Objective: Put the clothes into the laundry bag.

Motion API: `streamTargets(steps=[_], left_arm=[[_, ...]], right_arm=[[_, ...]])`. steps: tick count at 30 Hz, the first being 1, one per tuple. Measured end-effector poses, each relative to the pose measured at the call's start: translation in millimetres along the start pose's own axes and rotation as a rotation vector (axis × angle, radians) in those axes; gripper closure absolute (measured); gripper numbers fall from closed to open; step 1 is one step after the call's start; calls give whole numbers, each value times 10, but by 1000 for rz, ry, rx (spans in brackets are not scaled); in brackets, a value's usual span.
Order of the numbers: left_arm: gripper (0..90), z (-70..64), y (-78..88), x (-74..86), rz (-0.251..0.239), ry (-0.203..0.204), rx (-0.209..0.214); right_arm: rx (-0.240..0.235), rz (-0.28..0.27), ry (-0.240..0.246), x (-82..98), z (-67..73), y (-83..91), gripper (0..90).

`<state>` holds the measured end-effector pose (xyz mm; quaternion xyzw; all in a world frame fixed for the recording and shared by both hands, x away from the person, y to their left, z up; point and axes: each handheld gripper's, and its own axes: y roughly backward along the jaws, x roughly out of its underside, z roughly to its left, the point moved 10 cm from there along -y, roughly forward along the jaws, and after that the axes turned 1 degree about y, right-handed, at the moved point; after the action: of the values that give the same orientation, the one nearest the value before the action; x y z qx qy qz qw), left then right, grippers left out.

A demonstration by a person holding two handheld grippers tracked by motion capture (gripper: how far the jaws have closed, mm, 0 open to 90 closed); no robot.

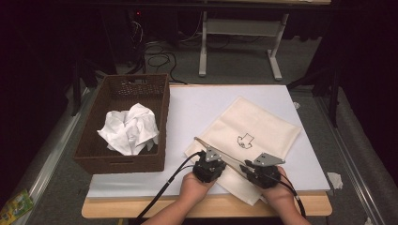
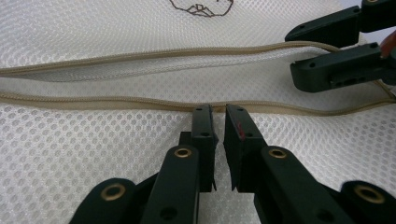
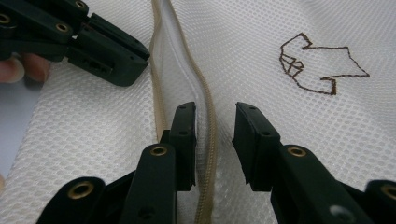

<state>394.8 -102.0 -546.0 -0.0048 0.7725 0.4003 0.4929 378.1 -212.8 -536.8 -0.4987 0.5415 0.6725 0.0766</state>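
Two grippers work a mesh bag's [image 1: 253, 133] zipper [image 2: 140, 103] near the counter's [image 1: 197, 110] front edge.
Left gripper [image 2: 218, 109] jaws narrow at the zipper tape; right gripper [image 3: 215, 112] jaws part-open astride it (basket [image 1: 155, 119] stands well clear, left).

Each gripper, left [image 1: 212, 165] and right [image 1: 261, 172], is black, with two flat jaws on linked arms carrying brass-coloured rivets (one left jaw bears a red mark), a grey three-cornered top plate, and a trailing black cable.
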Motion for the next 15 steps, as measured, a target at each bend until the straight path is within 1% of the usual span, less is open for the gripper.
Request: streamTargets(steps=[1,2,3,4,5,6,7,8,9,12,15], left_arm=[[822,0,2,1,0,-2,-1],[822,-4,2,-1,-3,-5,-1],[822,-4,2,-1,-3,-5,-1],[822,-5,3,-1,-4,-6,-1],[823,-5,3,-1,-4,-6,-1],[822,-6,3,0,-4,-8,-1],[823,-6,3,0,-4,-8,-1],[823,-6,3,0,-4,-7,-1],[823,-6,3,0,-4,-7,-1],[822,-4,3,0,-3,-7,-3],[822,-3,2,0,-2,-7,-4]], right_arm=[[0,0,0,0,0,0,704],[3,-7,-7,-17,-13,8,749],[3,-7,-7,-17,-13,8,749],[1,-25,-10,-50,-26,38,804],[1,-25,-10,-50,-26,38,804],[2,-46,-20,-90,-34,76,832],[2,-46,-20,-90,-34,76,832],[2,-73,-29,-137,-36,118,836],[2,-73,-29,-137,-36,118,836],[2,-99,-35,-179,-47,173,839],[3,-123,-60,-210,-67,220,840]])
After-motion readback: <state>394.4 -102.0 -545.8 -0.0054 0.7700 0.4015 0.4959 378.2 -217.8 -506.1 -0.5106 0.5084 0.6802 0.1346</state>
